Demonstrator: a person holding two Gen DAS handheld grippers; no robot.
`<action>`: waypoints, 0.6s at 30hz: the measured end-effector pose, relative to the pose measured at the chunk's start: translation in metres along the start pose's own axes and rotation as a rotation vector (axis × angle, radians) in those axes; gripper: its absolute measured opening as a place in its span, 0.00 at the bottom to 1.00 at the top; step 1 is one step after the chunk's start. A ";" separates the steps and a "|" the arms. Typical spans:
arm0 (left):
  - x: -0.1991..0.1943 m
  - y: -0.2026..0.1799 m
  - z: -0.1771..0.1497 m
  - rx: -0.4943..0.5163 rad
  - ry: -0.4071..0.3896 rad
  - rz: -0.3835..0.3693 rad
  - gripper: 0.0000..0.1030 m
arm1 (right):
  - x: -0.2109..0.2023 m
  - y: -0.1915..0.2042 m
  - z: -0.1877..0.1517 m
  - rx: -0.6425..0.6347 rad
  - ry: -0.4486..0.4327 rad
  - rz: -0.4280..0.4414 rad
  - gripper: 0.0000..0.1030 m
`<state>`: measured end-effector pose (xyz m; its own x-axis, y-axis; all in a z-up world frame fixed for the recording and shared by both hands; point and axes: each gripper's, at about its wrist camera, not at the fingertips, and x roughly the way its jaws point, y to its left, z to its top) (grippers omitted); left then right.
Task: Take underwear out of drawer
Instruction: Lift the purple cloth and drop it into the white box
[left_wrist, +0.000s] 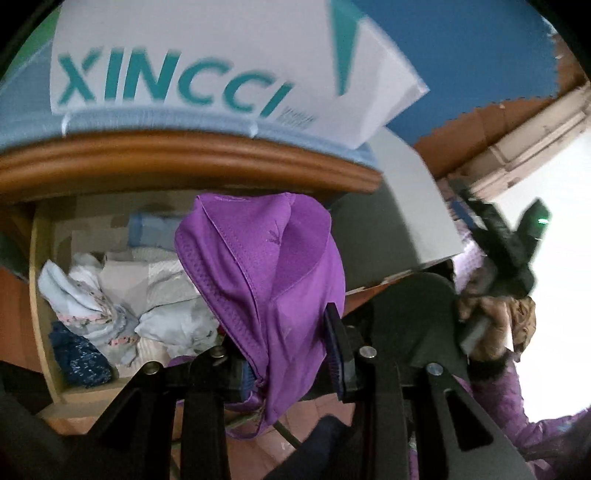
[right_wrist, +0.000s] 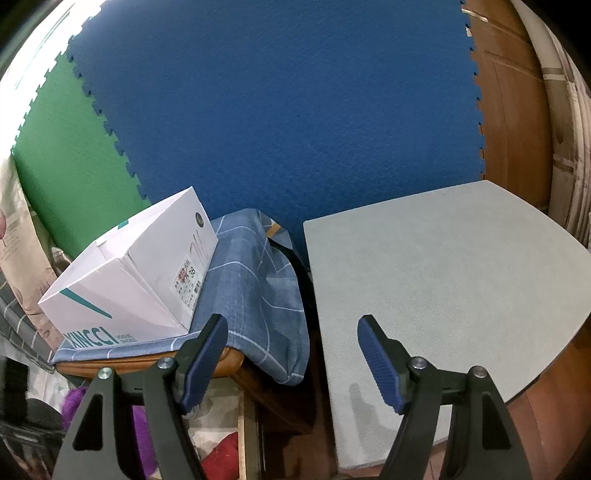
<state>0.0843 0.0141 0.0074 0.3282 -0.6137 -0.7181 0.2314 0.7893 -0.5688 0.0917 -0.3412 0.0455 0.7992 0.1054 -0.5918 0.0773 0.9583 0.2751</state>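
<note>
Purple underwear (left_wrist: 266, 266) hangs bunched in front of the left wrist camera, lifted above the open wooden drawer (left_wrist: 37, 258). My left gripper (left_wrist: 291, 362) is shut on its lower part; one blue pad (left_wrist: 338, 347) presses the fabric and the other is hidden by it. Several folded pale and dark clothes (left_wrist: 110, 295) lie in the drawer. My right gripper (right_wrist: 293, 358) stands open with nothing between its fingers, over the gap between the cabinet and a grey table top (right_wrist: 443, 277).
A white XINCCI shoe box (right_wrist: 140, 277) sits on a blue checked cloth (right_wrist: 255, 280) covering the cabinet top. Blue and green foam mats (right_wrist: 295, 110) line the wall behind. A person's hand (left_wrist: 491, 314) holds the other gripper at the right of the left wrist view.
</note>
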 end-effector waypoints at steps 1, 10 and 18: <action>-0.008 -0.005 0.000 0.008 -0.009 -0.010 0.27 | 0.000 0.000 0.000 0.000 0.000 0.000 0.73; -0.083 -0.066 0.031 0.095 -0.135 -0.085 0.27 | 0.001 0.002 0.001 -0.009 0.006 -0.003 0.73; -0.150 -0.095 0.114 0.121 -0.285 -0.094 0.28 | 0.001 0.002 0.000 -0.008 0.005 -0.002 0.73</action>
<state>0.1172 0.0333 0.2151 0.5398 -0.6668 -0.5138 0.3741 0.7368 -0.5633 0.0930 -0.3393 0.0457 0.7962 0.1048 -0.5959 0.0739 0.9606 0.2678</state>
